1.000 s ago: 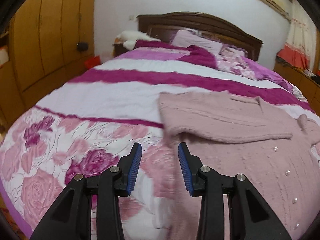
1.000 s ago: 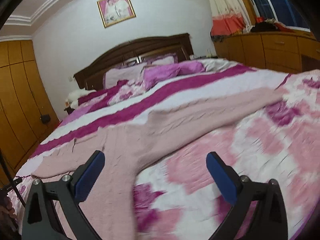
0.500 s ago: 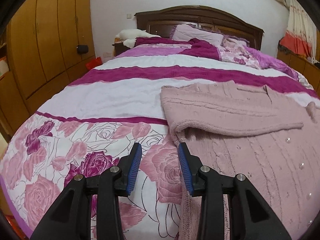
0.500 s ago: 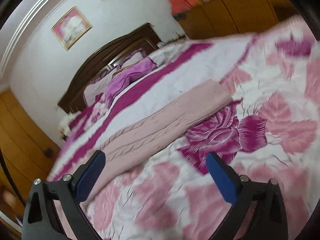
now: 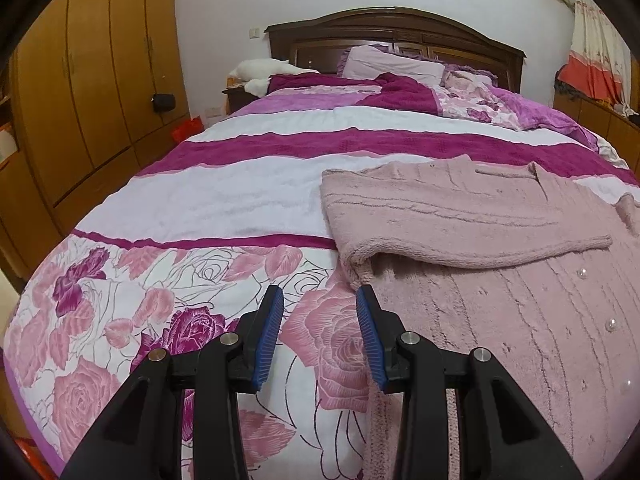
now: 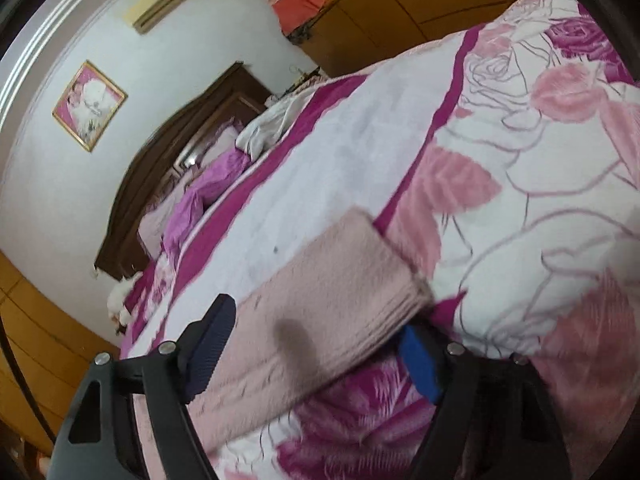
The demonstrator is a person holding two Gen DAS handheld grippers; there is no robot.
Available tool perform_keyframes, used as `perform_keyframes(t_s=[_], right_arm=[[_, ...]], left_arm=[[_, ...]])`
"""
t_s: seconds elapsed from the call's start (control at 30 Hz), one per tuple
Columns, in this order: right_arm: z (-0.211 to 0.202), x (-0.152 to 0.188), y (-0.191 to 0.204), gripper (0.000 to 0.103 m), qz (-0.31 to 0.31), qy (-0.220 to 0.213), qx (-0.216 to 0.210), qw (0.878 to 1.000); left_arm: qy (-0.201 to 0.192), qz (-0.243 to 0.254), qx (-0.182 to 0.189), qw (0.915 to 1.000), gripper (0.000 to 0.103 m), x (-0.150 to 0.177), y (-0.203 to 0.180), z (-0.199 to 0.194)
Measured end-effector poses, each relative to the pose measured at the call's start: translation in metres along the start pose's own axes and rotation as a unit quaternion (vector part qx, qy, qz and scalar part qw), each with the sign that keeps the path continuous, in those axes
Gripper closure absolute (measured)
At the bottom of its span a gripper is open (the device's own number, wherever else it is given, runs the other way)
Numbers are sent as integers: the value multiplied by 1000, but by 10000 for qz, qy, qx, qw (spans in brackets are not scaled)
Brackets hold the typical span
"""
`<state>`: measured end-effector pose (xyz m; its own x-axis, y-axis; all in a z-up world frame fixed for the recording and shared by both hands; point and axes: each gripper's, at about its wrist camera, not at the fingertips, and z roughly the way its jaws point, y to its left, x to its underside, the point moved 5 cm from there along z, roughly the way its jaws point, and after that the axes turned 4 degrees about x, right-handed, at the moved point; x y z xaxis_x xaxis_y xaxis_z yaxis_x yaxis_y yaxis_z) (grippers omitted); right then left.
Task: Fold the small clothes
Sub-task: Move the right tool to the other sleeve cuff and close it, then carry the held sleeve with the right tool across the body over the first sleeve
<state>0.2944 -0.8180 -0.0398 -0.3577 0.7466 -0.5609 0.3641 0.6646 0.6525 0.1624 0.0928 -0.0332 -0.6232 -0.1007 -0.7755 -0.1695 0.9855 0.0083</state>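
A pink knitted sweater lies flat on the flowered bedspread, one sleeve folded across its body. My left gripper hovers low over the bedspread just off the sweater's near left edge, its jaws a little apart with nothing between them. In the right wrist view the other sleeve stretches out over the bedspread. My right gripper is rolled to one side and straddles that sleeve near its cuff. Its jaws are closing, with the sleeve between the pads and no firm squeeze showing.
A dark wooden headboard and purple pillows are at the far end of the bed. Wooden wardrobes stand along the left side, a low cabinet on the right. The bed's near left edge drops away.
The right gripper swept along the outstretched sleeve to its cuff, rolled sideways and sank toward the bed, its jaws narrowing. The left gripper stayed about where it was.
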Motion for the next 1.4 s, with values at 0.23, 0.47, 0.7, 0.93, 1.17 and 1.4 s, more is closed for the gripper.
perform_keyframes(t_s=[0.23,0.47,0.7,0.93,1.17,1.4], right_arm=[[-6,5,-9,43,105,-122,69,9998],[-7,1,-20,95,402,-79,414,9983],[-12,-6,71,97,-1497,-97,1277,9804],[1,49,188,97,-3259,110,1508,9332],[4,135,262,97,-3883,146,1234,9131],[-10,225,338,97,-4023,110,501,9141]], left_arm=[[58,-109,-38,9999,89,1,4,3],[-3,-187,-98,9998,89,-1,9,3],[-272,-68,-216,9994,89,-15,13,0],[-263,-321,-81,9991,89,-20,18,8],[-410,-212,-204,9987,89,-34,21,13],[-345,-452,-112,9983,89,-41,30,24]])
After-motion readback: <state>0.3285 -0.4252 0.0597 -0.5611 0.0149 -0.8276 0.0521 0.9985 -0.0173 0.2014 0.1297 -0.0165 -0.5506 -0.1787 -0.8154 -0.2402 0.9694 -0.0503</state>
